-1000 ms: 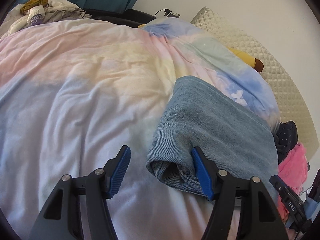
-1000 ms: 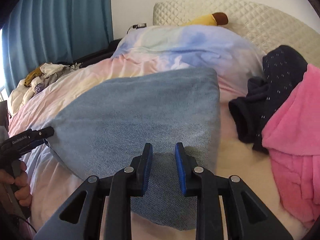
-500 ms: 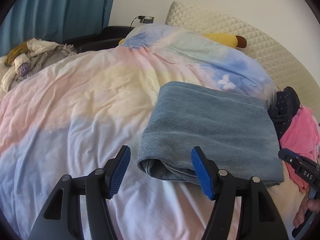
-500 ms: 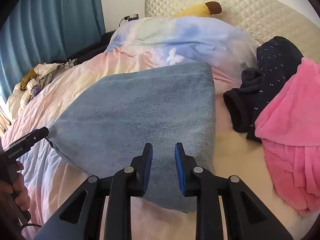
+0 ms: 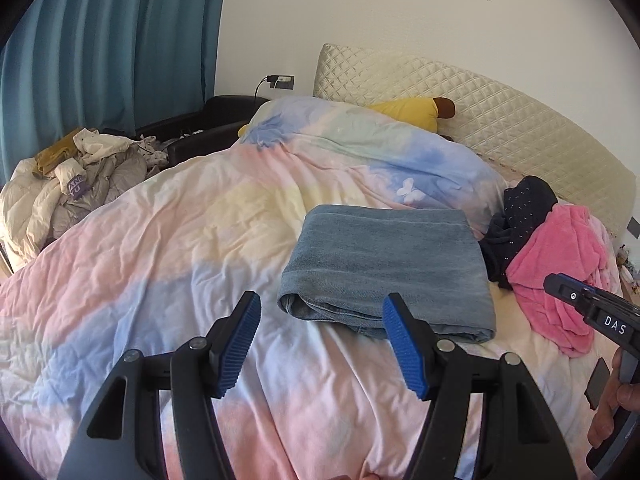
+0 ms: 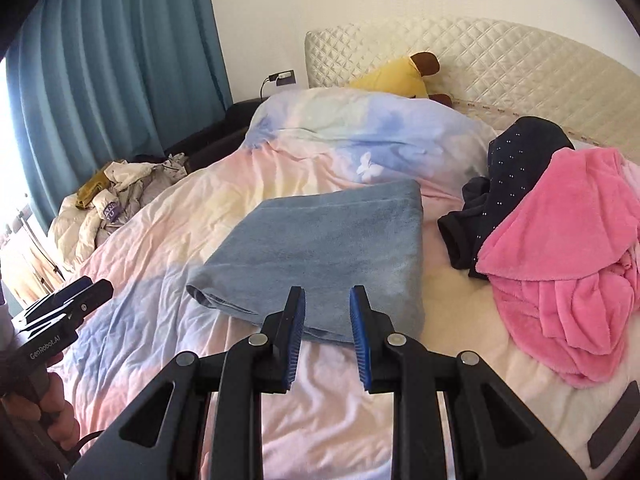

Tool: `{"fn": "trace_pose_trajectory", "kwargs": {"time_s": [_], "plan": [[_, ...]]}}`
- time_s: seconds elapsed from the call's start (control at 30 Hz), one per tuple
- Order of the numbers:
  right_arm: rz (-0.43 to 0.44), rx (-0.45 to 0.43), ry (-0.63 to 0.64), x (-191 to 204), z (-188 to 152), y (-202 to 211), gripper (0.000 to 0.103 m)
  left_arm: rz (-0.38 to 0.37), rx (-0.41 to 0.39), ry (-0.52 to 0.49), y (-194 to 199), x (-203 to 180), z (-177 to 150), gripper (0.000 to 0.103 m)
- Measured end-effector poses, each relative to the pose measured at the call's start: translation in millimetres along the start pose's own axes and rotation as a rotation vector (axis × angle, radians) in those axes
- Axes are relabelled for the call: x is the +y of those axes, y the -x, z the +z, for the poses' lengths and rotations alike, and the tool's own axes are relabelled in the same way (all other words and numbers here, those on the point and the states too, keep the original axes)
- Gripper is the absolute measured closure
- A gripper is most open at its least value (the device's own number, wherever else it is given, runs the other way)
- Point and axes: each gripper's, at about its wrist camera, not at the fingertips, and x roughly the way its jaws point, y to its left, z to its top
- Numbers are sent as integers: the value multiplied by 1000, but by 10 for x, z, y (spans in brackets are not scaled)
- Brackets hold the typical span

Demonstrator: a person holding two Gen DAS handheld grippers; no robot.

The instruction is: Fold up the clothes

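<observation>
A folded blue denim garment (image 5: 384, 268) lies flat on the pastel duvet (image 5: 168, 240); it also shows in the right wrist view (image 6: 328, 252). My left gripper (image 5: 320, 344) is open wide and empty, held back from the denim's near edge. My right gripper (image 6: 326, 336) is open with a narrow gap, empty, just short of the denim's near edge. A pink fleece garment (image 6: 560, 256) and a dark dotted garment (image 6: 508, 184) lie in a heap to the right of the denim.
A pile of pale clothes (image 5: 68, 184) lies at the bed's far left by the teal curtain (image 5: 104, 48). A yellow plush toy (image 6: 400, 76) rests against the quilted headboard (image 6: 520, 68). A dark bedside unit (image 5: 208, 124) stands behind the bed.
Both grippers have pulled back and up from the folded denim, which now lies untouched. The right jaws have opened slightly.
</observation>
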Motion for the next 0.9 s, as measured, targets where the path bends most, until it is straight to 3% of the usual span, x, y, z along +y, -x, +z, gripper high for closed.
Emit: {"fn": "trace_pose_trajectory", "kwargs": {"time_s": [0.27, 0.7, 0.9], "plan": [[21, -12, 16, 182, -148, 545, 81, 31, -12, -7, 586, -107, -70, 37], [27, -16, 11, 355, -443, 978, 79, 90, -20, 0, 1160, -99, -351, 37], [23, -23, 35, 413, -588, 1101, 62, 77, -8, 1, 1242, -137, -530, 37]]}}
